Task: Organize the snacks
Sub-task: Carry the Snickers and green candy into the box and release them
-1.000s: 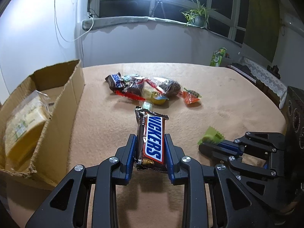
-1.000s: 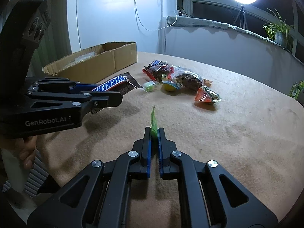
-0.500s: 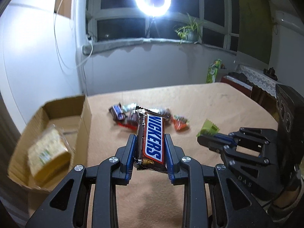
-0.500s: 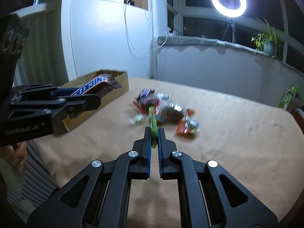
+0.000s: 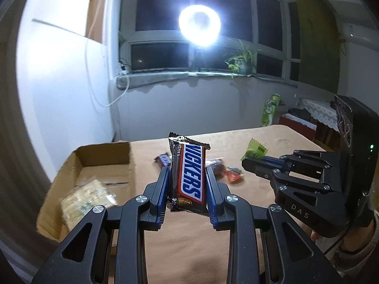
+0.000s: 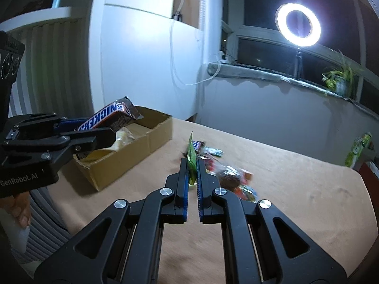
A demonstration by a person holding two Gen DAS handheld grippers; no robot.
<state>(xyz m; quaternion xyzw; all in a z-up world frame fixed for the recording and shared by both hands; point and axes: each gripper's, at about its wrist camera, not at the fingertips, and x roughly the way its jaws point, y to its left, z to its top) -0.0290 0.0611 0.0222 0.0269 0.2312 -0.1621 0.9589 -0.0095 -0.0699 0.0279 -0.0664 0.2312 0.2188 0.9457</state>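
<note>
My left gripper [image 5: 188,172] is shut on a Snickers bar [image 5: 189,177], which stands up between the blue pads, well above the table. In the right wrist view the same bar [image 6: 106,118] hangs over the near end of the open cardboard box [image 6: 132,156]. My right gripper [image 6: 193,163] is shut on a small green candy wrapper [image 6: 191,158]; the left wrist view shows that wrapper [image 5: 254,150] sticking out of its tip at the right. A pile of mixed snacks [image 6: 227,172] lies on the tan table beyond both grippers.
The box [image 5: 99,165] at the left holds a clear bag of yellowish biscuits [image 5: 85,196]. A green carton [image 6: 357,149] stands past the table's far right edge. A ring light [image 6: 298,24] and a potted plant [image 6: 341,80] are at the window. A hand [image 6: 21,208] holds the left gripper.
Both grippers have risen from the table with their snacks held. The snack pile now looks smaller and farther below, and the box interior shows more.
</note>
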